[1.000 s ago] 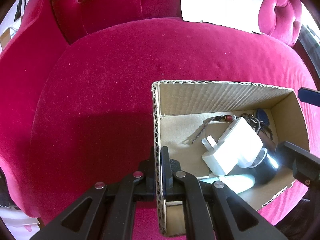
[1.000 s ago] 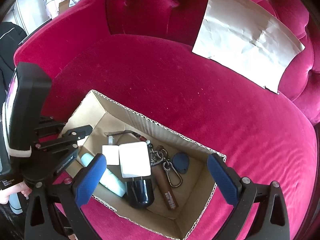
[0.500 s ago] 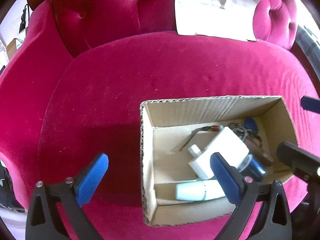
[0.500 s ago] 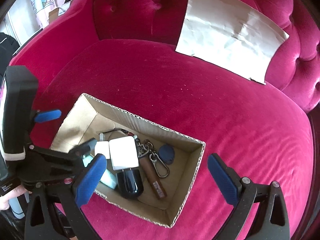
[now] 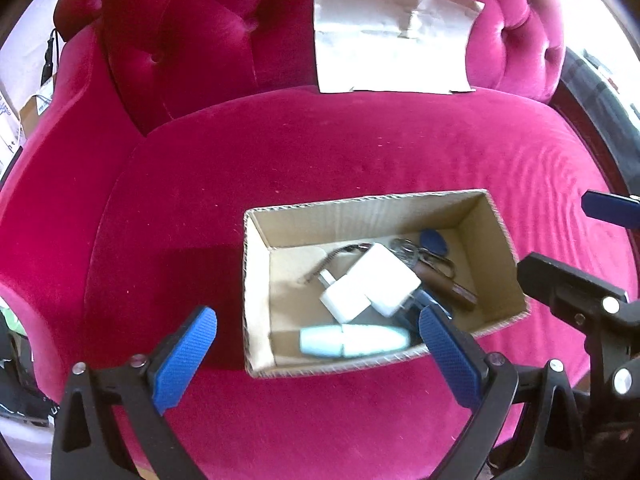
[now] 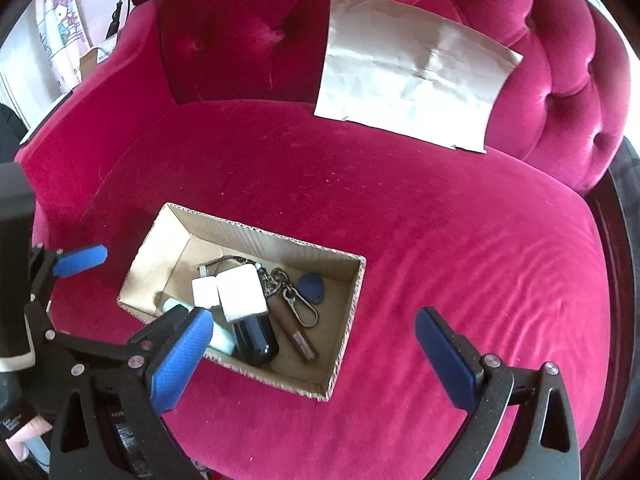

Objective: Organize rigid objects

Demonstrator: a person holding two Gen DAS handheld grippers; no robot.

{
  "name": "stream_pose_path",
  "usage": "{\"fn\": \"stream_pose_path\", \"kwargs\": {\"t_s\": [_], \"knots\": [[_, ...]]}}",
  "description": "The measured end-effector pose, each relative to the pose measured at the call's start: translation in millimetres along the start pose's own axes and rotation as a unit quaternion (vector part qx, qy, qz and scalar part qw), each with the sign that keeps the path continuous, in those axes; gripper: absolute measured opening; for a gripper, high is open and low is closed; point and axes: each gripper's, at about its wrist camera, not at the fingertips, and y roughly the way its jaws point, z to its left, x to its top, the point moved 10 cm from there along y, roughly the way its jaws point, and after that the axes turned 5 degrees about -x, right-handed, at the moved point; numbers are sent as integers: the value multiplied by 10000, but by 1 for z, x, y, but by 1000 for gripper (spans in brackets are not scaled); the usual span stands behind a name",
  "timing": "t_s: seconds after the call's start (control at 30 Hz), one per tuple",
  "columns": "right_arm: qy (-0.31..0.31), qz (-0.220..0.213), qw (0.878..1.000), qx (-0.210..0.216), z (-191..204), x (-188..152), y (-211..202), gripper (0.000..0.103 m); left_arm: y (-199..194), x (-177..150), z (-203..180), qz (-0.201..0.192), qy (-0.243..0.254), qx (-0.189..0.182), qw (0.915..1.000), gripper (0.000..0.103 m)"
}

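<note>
Left wrist view: both grippers' jaws released, empty, above cardboard box [image 5: 256, 300] of small objects on pink sofa [image 5: 320, 152].

1. Cardboard box [image 6: 348, 316] rests on the armchair seat [image 6: 440, 216].
2. Inside: charger [image 6: 242, 292] atop a dark case [image 6: 256, 340]; tube [image 5: 354, 342] along the near wall (partly hidden); keyring [image 6: 298, 304] and fob [image 6: 312, 286] to the right.
3. Paper sheet [image 6: 412, 80] leans against the backrest [image 6: 248, 28], behind the box.
</note>
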Motion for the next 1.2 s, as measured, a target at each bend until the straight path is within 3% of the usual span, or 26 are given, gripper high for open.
{"fn": "stream_pose_path", "kwargs": {"t_s": [0.53,0.83,1.2], "knots": [[673,-41,9977,-49,-12,-40,-68,103,-86,-31,-9,-543,-293,301,9976,103],[660,-199,9975,-145,-10,-58,-78,103,-88,-48,-19,-605,-383,37,9974,103],[540,-255,9981,-146,0,-60,-83,103,-96,-46,-32,-769,-178,76,9968,103]]}}
